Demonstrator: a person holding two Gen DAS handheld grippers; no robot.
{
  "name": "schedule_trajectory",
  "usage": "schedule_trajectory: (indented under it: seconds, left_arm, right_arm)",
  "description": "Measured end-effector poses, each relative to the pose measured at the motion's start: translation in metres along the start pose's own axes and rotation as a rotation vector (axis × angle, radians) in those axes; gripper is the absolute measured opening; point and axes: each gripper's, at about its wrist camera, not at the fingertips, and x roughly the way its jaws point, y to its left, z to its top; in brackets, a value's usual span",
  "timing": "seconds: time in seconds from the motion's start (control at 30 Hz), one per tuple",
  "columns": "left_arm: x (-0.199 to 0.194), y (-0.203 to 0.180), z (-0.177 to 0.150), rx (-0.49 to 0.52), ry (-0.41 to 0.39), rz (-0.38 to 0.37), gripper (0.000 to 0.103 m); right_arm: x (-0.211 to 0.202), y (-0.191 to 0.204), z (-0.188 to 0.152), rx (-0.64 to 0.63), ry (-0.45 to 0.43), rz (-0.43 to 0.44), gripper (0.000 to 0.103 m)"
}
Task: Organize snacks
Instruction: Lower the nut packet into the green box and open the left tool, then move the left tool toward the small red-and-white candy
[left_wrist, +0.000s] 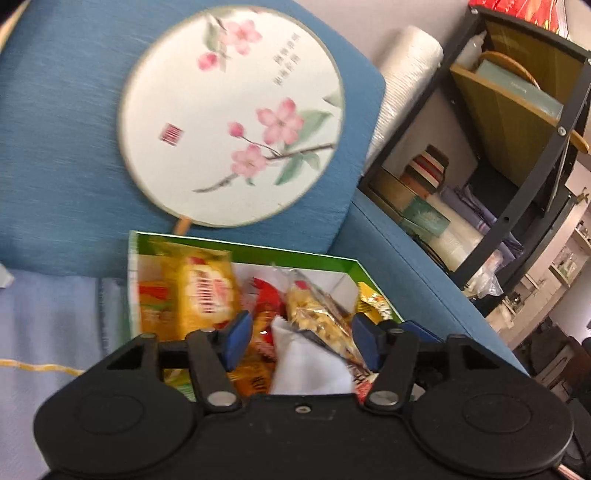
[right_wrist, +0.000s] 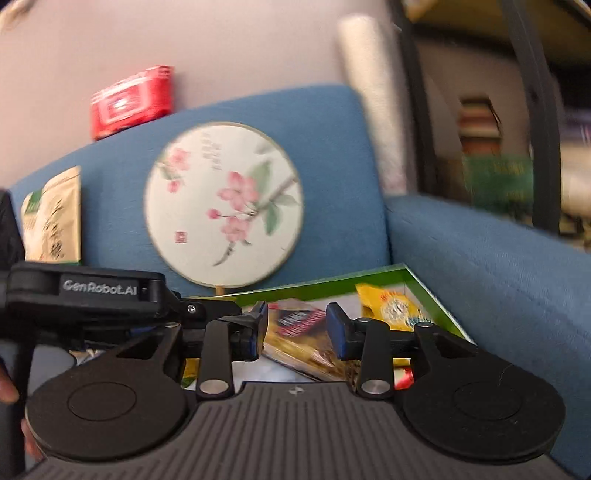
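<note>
**Both grippers parted over the green snack box**

Nearest in the left wrist view: left gripper (left_wrist: 301, 338), blue pads spread, nothing pinched, though a clear packet of yellow snacks (left_wrist: 317, 314) lay below in the gap. Just beyond, at 12 o'clock: green box (left_wrist: 243, 248) on the blue sofa (left_wrist: 55, 147), crowded with wrappers, a yellow packet (left_wrist: 207, 291) at its 10 o'clock and a small yellow sachet (left_wrist: 373, 301) in the corner at 2 o'clock. Further back: round painted fan (left_wrist: 232, 118) leaning on the cushion. At 2 o'clock, well apart: dark shelf unit (left_wrist: 517, 155).

In the right wrist view: right gripper (right_wrist: 297, 326), likewise released, no packet between the pads. Seen from the side at 9 o'clock, the left gripper's body. Past the pads: flat packet with a dark label (right_wrist: 295, 321) and a yellow packet (right_wrist: 391, 306) in the box (right_wrist: 332, 284). Farthest, at 10 o'clock: tan bag (right_wrist: 55, 218) against the sofa back and a red tin (right_wrist: 133, 99) on top of it.
</note>
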Motion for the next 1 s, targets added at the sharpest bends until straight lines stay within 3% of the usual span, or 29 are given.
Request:
schedule_trajectory:
  seconds: [0.1, 0.23, 0.27, 0.3, 0.37, 0.4, 0.43, 0.6, 0.7, 0.83, 1.0]
  left_arm:
    - [-0.012, 0.01, -0.001, -0.011, -0.005, 0.031, 0.059]
    - [-0.03, 0.024, -0.006, -0.046, -0.01, 0.069, 0.062]
    - [-0.037, 0.028, -0.009, -0.061, -0.022, 0.08, 0.07]
    - [-0.047, 0.033, -0.013, -0.078, -0.041, 0.099, 0.089]
    - [-0.065, 0.043, -0.019, -0.102, -0.088, 0.163, 0.102]
    - [-0.076, 0.051, -0.022, -0.108, -0.114, 0.208, 0.103]
    - [-0.083, 0.058, -0.023, -0.113, -0.126, 0.244, 0.103]
    - [-0.104, 0.106, -0.017, -0.166, -0.165, 0.446, 0.103]
    - [-0.099, 0.125, -0.007, -0.202, -0.182, 0.512, 0.103]
    - [-0.076, 0.14, 0.01, -0.231, -0.202, 0.578, 0.103]
    - [-0.04, 0.144, 0.024, -0.252, -0.191, 0.581, 0.102]
  right_arm:
    - [0.014, 0.007, -0.007, -0.023, 0.063, 0.025, 0.05]
    - [0.027, 0.003, -0.015, -0.026, 0.101, -0.077, 0.052]
    - [0.025, 0.0, -0.013, -0.006, 0.098, -0.065, 0.052]
    - [0.019, -0.002, -0.011, 0.019, 0.082, -0.036, 0.054]
    - [0.01, -0.001, -0.009, 0.064, 0.053, 0.028, 0.072]
    - [0.007, 0.003, -0.009, 0.077, 0.038, 0.049, 0.092]
    - [0.005, 0.007, -0.009, 0.084, 0.027, 0.066, 0.102]
    - [-0.002, 0.032, -0.009, 0.097, 0.052, 0.178, 0.102]
    - [-0.001, 0.046, -0.013, 0.062, 0.065, 0.203, 0.102]
    - [0.002, 0.052, -0.016, 0.028, 0.082, 0.192, 0.102]
    - [0.006, 0.049, -0.017, 0.064, 0.104, 0.211, 0.102]
